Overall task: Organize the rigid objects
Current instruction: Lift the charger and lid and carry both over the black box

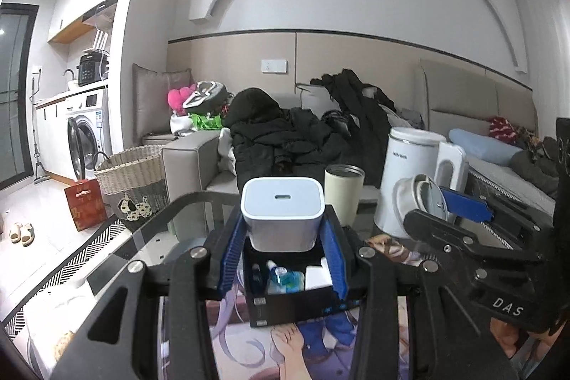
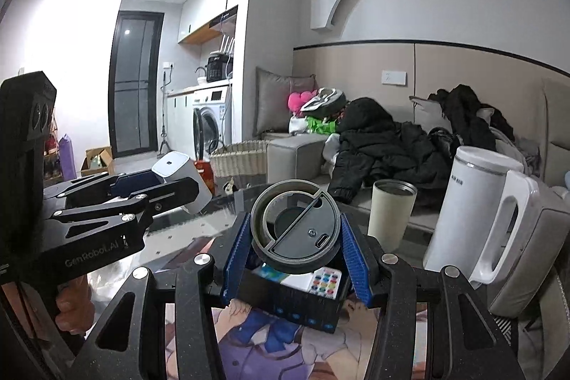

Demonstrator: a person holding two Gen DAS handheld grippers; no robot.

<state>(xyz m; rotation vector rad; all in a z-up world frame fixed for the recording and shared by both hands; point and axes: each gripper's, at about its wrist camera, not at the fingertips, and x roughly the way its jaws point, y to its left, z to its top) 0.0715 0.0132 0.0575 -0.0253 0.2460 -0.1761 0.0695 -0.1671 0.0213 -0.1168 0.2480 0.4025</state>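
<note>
My left gripper (image 1: 283,230) is shut on a white USB charger block (image 1: 283,212) and holds it just above a black storage box (image 1: 285,305) on the glass table. The box holds a blue bottle (image 1: 281,276) and small white items. My right gripper (image 2: 295,237) is shut on a round grey lid (image 2: 295,227) and holds it over the same black box (image 2: 302,301), which also holds a colourful card (image 2: 326,282). The right gripper shows in the left wrist view (image 1: 463,205), and the left gripper shows in the right wrist view (image 2: 171,180).
A cream tumbler (image 1: 343,193) and a white electric kettle (image 1: 416,180) stand behind the box on the table (image 1: 149,244). An anime-print mat (image 1: 313,351) lies under the box. Beyond are a sofa with dark coats (image 1: 285,138), a wicker basket (image 1: 131,177) and a washing machine (image 1: 85,134).
</note>
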